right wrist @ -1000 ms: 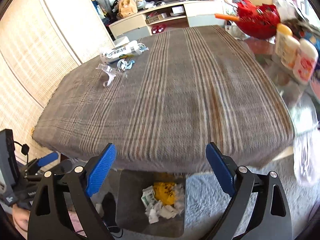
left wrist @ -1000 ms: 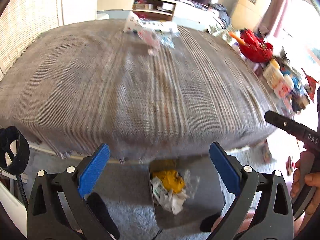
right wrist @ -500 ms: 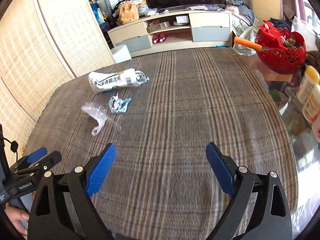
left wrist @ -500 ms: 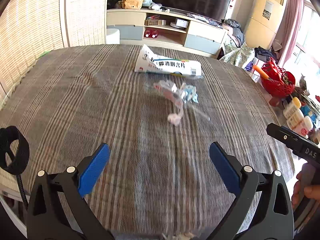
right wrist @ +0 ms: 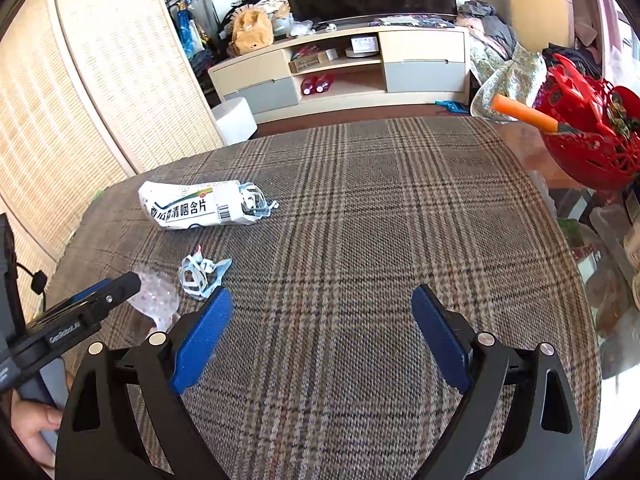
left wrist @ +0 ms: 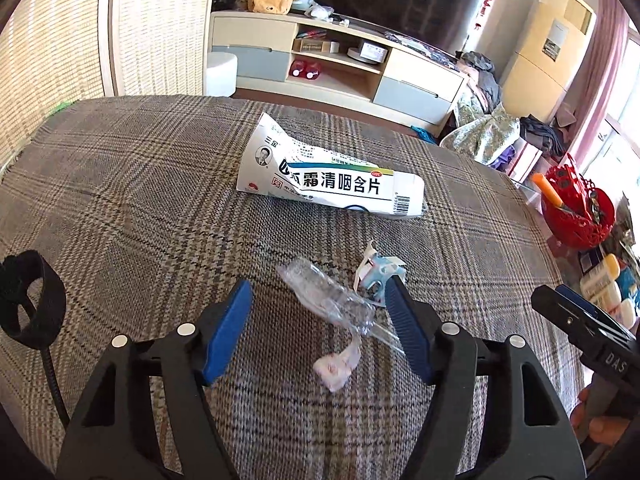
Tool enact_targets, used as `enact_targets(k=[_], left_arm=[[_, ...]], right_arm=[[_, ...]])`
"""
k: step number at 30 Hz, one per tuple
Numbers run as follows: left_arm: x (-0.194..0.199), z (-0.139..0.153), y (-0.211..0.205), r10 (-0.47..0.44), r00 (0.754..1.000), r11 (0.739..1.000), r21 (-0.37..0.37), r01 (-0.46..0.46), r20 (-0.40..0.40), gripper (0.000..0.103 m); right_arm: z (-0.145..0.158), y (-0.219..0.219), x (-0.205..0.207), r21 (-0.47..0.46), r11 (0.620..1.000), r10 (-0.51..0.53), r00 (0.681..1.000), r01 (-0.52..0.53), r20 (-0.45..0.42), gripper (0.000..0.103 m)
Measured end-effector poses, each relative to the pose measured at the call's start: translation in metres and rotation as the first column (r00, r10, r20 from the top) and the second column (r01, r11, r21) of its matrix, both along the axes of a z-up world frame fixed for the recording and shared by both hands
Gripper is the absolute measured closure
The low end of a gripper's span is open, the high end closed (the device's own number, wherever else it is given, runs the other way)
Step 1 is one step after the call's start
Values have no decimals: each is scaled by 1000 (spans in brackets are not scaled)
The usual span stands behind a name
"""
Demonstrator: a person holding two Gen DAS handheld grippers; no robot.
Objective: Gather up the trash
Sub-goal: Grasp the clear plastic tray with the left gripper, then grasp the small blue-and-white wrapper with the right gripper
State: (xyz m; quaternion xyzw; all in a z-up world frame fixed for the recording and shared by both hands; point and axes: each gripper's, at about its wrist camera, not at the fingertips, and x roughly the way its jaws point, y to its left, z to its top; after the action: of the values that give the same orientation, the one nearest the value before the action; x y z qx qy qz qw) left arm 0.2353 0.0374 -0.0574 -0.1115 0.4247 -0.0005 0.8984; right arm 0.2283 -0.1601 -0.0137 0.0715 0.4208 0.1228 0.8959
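Your left gripper (left wrist: 320,320) has swung up from the bin to straddle the clear wrapper (left wrist: 332,304) on the bench (left wrist: 120,200), jaws wide, empty; right gripper (right wrist: 320,332) likewise open, empty

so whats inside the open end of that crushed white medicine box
A tangle of pale blue and white plastic scrap pokes out of the crushed white medicine box onto the plaid tablecloth. Anything deeper inside is hidden by the cardboard.

White box (left wrist: 332,178): "霜清咽含片", "OTC"; right gripper (left wrist: 600,338): "DAS"
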Motion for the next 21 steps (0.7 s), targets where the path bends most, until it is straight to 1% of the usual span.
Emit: enact_targets(k=[3, 4, 6, 7, 8, 9, 12, 14, 16, 18, 19, 21], left_arm=[[7, -8, -3, -11, 1000, 1000, -11, 11, -26, 45], [9, -12, -3, -17, 999, 1000, -13, 16, -33, 48], [15, -18, -6, -33, 998, 999, -33, 32, -44, 61], [16, -19, -6, -36, 999, 999, -40, 34, -38, 62], [16, -18, -7, -40, 999, 999, -38, 39, -28, 68], [16, -17, -8, -53, 998, 998, -34, 53, -21, 83], [15, -11, -6, -66, 998, 998, -13, 66, -6, 88], [12, -7, 2, -54, 999, 999, 2, 54, 10, 89], [11, -3, 12, -33, 999, 999, 18, 32, 25, 89], [9, 1, 22, -15, 999, 999, 30, 14, 36, 90], [8, 2, 26, -11, 999, 999, 35, 9, 37, 90], [6, 4, 33, -5, 999, 999, 50, 3, 40, 90]], right_arm=[[0, 6, 4, 3, 1000, 19, 1000, -19, 7, 11], [0, 9, 6, 2, 1000, 24, 1000, -24, 8, 11], [-1, 13, 11, -2, 999, 32, 999, -32, 9, 11], [-3, 15, 14, -3, 999, 36, 999, -36, 7, 11], [-5, 17, 17, -1, 999, 38, 999, -38, 4, 11], [-7, 19, 19, 3, 999, 40, 999, -40, 1, 11], [-14, 30, 25, 21, 998, 61, 998, -61, -9, 11], [-17, 40, 27, 27, 996, 84, 996, -84, -13, 11], [-19, 54, 28, 37, 993, 117, 993, -116, -19, 16], [-20, 67, 31, 44, 988, 147, 989, -146, -24, 30], [-20, 73, 31, 45, 987, 154, 988, -153, -24, 34], [-20, 86, 34, 48, 984, 173, 985, -171, -28, 49]])
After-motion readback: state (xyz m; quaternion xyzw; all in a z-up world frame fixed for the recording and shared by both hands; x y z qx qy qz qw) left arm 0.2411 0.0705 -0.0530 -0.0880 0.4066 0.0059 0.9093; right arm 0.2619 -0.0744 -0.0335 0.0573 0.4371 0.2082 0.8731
